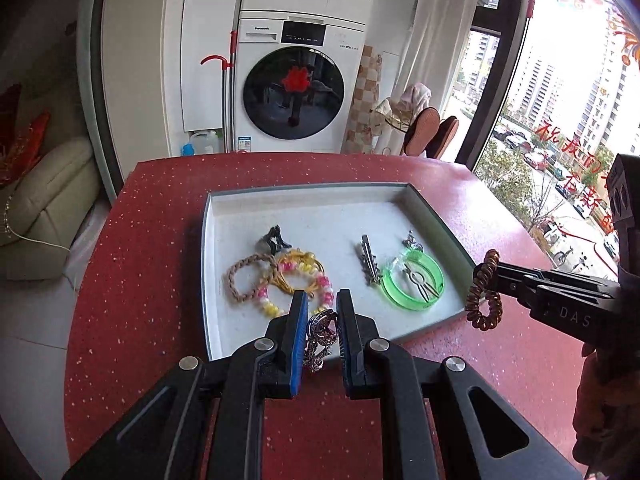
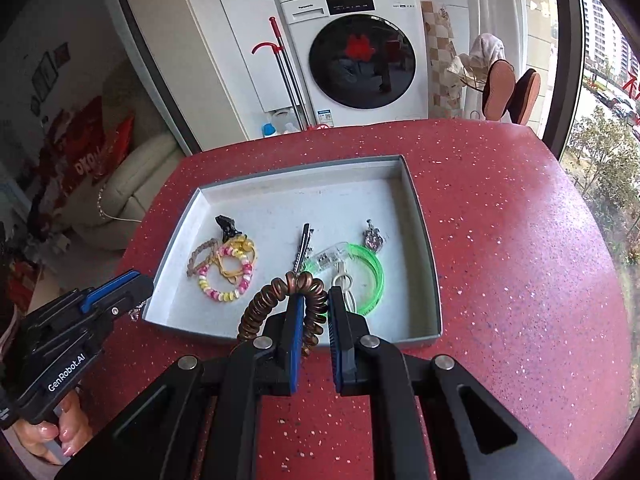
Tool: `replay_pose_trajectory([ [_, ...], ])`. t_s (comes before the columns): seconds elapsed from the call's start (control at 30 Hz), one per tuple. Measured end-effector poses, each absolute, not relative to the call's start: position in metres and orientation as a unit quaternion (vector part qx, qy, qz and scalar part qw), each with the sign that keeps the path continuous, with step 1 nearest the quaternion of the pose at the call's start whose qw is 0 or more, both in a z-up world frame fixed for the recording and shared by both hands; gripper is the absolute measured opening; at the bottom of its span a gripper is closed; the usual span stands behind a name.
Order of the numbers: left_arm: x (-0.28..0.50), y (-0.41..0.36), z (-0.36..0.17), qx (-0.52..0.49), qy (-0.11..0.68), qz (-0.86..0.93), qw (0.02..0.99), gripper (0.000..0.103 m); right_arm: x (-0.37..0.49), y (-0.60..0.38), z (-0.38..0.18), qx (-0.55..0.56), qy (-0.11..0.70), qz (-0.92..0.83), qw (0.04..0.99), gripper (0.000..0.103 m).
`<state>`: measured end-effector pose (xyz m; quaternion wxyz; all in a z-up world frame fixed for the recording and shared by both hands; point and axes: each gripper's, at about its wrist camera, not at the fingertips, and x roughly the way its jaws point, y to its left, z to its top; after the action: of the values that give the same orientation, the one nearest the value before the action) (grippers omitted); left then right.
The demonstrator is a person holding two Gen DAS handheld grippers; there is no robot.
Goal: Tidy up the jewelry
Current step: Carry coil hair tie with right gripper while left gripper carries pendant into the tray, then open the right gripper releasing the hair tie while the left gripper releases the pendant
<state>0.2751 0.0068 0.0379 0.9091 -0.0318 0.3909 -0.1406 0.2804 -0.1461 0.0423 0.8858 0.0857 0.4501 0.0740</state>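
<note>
A white tray (image 1: 208, 240) (image 2: 420, 240) sits on the red speckled table (image 1: 160, 208) (image 2: 500, 240). In it lie a braided brown tie (image 1: 244, 276), a pink and yellow bead bracelet (image 1: 296, 284) (image 2: 228, 276), a silver hair clip (image 1: 368, 260) and a green bangle (image 1: 414, 280) (image 2: 370, 276). My left gripper (image 1: 323, 304) (image 2: 140, 292) hovers over the tray's near edge, shut on a silver rhinestone piece (image 1: 320, 336). At the tray's right edge my right gripper (image 2: 316, 300) (image 1: 494, 276) is shut on a brown spiral hair tie (image 2: 280, 304) (image 1: 484, 288), held off the table.
A black clip (image 1: 274, 238) and a small silver charm (image 2: 374, 236) also lie in the tray. Beyond the table's far edge stand a washing machine (image 1: 296, 88), a red-handled mop (image 1: 228, 92) and a cream sofa (image 1: 48, 200). A window (image 1: 560, 100) runs along the right.
</note>
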Motion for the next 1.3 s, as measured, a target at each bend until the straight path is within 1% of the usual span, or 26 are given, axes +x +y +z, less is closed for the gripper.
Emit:
replay_pose_trajectory([
  [0.23, 0.316, 0.010, 0.042, -0.028, 0.384, -0.122, 0.915, 0.033, 0.320, -0.145, 0.038, 0.089, 0.458, 0.063, 0.882, 0.013],
  [0.47, 0.344, 0.005, 0.014, -0.015, 0.408, -0.104, 0.907, 0.033, 0.352, -0.141, 0.017, 0.089, 0.475, 0.049, 0.874, 0.013],
  [0.73, 0.354, -0.006, -0.020, 0.010, 0.432, -0.091, 0.897, 0.033, 0.367, -0.137, -0.007, 0.079, 0.492, 0.036, 0.866, 0.013],
  [0.9, 0.355, -0.010, -0.027, 0.023, 0.436, -0.087, 0.895, 0.033, 0.368, -0.133, -0.018, 0.065, 0.499, 0.030, 0.864, 0.014],
  [1.07, 0.355, -0.014, -0.030, 0.034, 0.439, -0.082, 0.894, 0.033, 0.369, -0.127, -0.017, 0.044, 0.497, 0.033, 0.866, 0.015],
  [1.13, 0.355, -0.014, -0.031, 0.037, 0.441, -0.079, 0.893, 0.033, 0.368, -0.124, -0.016, 0.044, 0.499, 0.037, 0.865, 0.023],
  [1.2, 0.354, -0.014, -0.032, 0.040, 0.441, -0.078, 0.893, 0.033, 0.367, -0.124, -0.015, 0.047, 0.497, 0.036, 0.866, 0.051],
  [1.23, 0.354, -0.015, -0.031, 0.041, 0.441, -0.077, 0.893, 0.033, 0.365, -0.125, -0.013, 0.048, 0.494, 0.035, 0.868, 0.054],
  [1.3, 0.352, -0.013, -0.030, 0.043, 0.438, -0.072, 0.895, 0.033, 0.363, -0.127, -0.011, 0.053, 0.491, 0.036, 0.869, 0.055],
])
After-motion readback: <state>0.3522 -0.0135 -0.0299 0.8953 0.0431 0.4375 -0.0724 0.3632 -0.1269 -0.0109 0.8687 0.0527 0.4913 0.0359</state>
